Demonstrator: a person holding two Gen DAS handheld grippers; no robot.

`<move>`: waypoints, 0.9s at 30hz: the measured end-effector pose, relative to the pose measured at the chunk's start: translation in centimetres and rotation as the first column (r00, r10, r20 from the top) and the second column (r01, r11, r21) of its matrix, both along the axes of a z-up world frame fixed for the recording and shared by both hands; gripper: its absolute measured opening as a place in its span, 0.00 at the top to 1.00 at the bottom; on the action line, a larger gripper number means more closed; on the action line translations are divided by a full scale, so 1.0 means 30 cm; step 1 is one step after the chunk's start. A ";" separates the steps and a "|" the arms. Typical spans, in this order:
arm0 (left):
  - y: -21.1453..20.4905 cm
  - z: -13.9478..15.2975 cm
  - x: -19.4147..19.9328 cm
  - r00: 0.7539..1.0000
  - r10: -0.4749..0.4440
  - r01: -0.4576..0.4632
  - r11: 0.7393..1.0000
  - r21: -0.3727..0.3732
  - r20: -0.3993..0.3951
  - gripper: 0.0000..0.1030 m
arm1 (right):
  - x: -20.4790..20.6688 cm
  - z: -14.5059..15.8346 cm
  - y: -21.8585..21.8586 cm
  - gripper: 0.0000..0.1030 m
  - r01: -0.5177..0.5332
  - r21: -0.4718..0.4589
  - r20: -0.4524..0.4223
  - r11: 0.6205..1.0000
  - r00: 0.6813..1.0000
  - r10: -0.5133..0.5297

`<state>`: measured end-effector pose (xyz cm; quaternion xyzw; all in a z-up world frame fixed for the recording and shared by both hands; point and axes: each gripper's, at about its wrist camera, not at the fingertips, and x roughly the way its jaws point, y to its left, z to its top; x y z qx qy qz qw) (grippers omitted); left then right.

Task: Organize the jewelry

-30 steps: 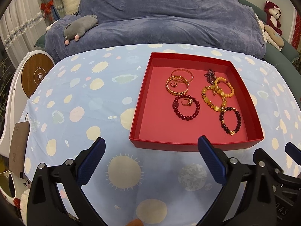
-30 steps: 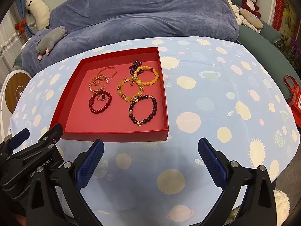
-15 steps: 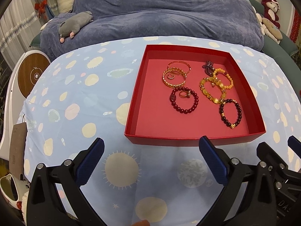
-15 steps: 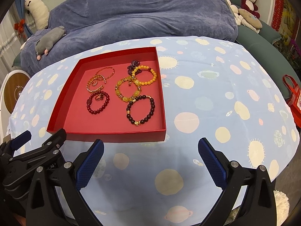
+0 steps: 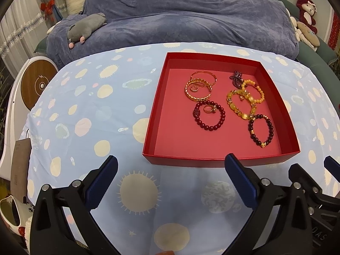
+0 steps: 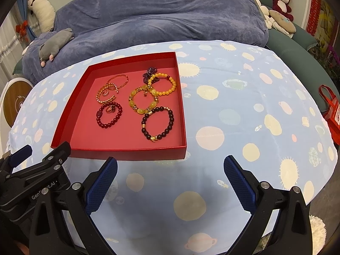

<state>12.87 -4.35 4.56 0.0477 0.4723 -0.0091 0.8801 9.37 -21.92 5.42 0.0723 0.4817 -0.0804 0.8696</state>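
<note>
One shallow red cardboard tray (image 5: 148,127), square, open-topped, sits on the counter (image 5: 85,114), which is draped in a pale blue cloth printed with suns and planets. All jewelry lies inside the tray, toward its far half.

Contents, placed relative to the tray:
- Cluster of thin gold bangles (image 5: 199,86), far-left area, overlapping one another; a small gold ring lies inside one of them.
- Dark red beaded bracelet (image 5: 209,115), centre, just in front of the bangles, with a small gold ring (image 5: 209,108) lying inside its loop.
- Small dark purple beaded ornament (image 5: 236,78), far-right area.
- Orange-yellow round-bead bracelet (image 5: 254,91), touching the purple ornament.
- Chunky yellow stone bracelet with gold spacers (image 5: 240,104), overlapping the orange-yellow one.
- Dark brown beaded bracelet with a gold charm (image 5: 261,130), nearest the tray's right wall, touching the yellow stone bracelet.

Left gripper (image 5: 169,170): black frame, blue pads, spread wide apart, holding nothing, hovering just in front of the tray's near wall.
Right gripper (image 6: 170,171): same build, likewise spread wide and empty, in front of the tray's near-right corner.

Beyond the tray: sofa under a blue-grey throw (image 5: 191,17), a grey plush animal (image 5: 85,27) lying on it.
</note>
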 end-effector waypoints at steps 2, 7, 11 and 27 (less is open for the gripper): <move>-0.002 0.001 0.000 1.000 -0.002 0.002 1.000 -0.004 0.002 0.07 | 0.001 0.000 0.002 0.06 0.000 0.001 0.000 1.000 1.000 0.000; 0.000 0.012 -0.007 1.000 0.013 -0.013 1.000 0.007 0.025 0.07 | -0.001 -0.002 0.005 0.06 -0.003 -0.001 0.000 1.000 1.000 0.003; 0.004 0.014 -0.007 0.999 0.028 -0.028 1.000 0.002 0.024 0.07 | -0.001 -0.004 0.009 0.06 -0.005 -0.003 0.001 1.000 1.000 0.005; 0.008 0.015 -0.011 0.999 0.030 -0.030 1.000 -0.001 0.027 0.07 | -0.001 -0.004 0.009 0.06 -0.003 -0.002 0.002 1.000 1.000 0.003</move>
